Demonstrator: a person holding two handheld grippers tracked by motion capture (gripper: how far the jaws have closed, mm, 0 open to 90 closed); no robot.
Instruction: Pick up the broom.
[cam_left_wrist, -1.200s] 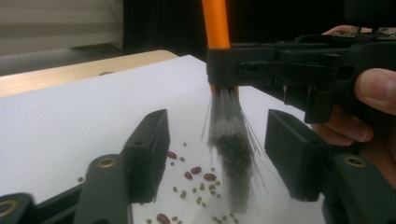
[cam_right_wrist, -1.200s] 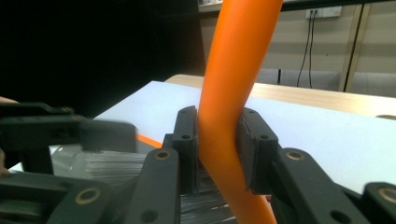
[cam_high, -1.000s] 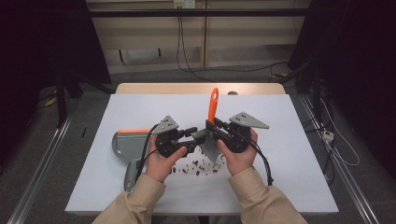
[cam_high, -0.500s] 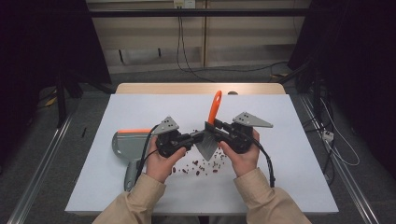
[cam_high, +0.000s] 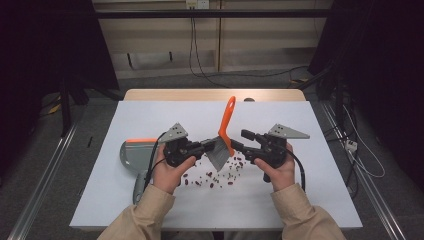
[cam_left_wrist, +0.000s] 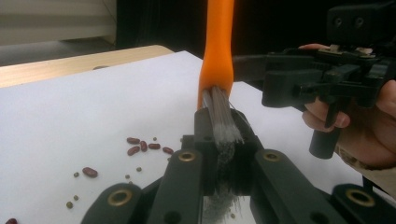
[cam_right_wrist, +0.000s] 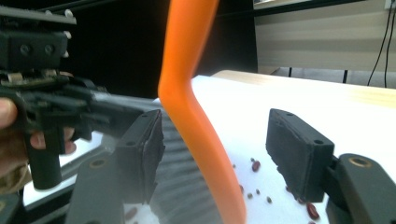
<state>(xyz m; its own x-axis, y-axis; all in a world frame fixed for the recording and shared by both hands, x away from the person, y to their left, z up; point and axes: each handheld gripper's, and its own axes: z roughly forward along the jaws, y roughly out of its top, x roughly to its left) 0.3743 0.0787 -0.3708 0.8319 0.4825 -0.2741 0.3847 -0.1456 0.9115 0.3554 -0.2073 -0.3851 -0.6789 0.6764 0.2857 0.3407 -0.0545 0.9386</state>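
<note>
High view: left gripper (cam_high: 207, 145) clamped on the brush (cam_high: 223, 135) bristles over scattered beans (cam_high: 215, 175), orange handle rising up and away, while right gripper (cam_high: 239, 140), jaws just opened wide with the handle loose between them, sits just beside.

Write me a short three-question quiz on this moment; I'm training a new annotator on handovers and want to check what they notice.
1. Which gripper clamps the brush, and by which part?
2. True or false: the right gripper is also shut on the brush.
3. What lies scattered on the white table under the brush? A) screws B) red beans C) coins

Key
1. The left gripper, shut on the brush's grey bristles, as the left gripper view shows.
2. False. Its jaws have just been opening; in the right gripper view the orange handle stands between the pads without touching them.
3. B
</note>
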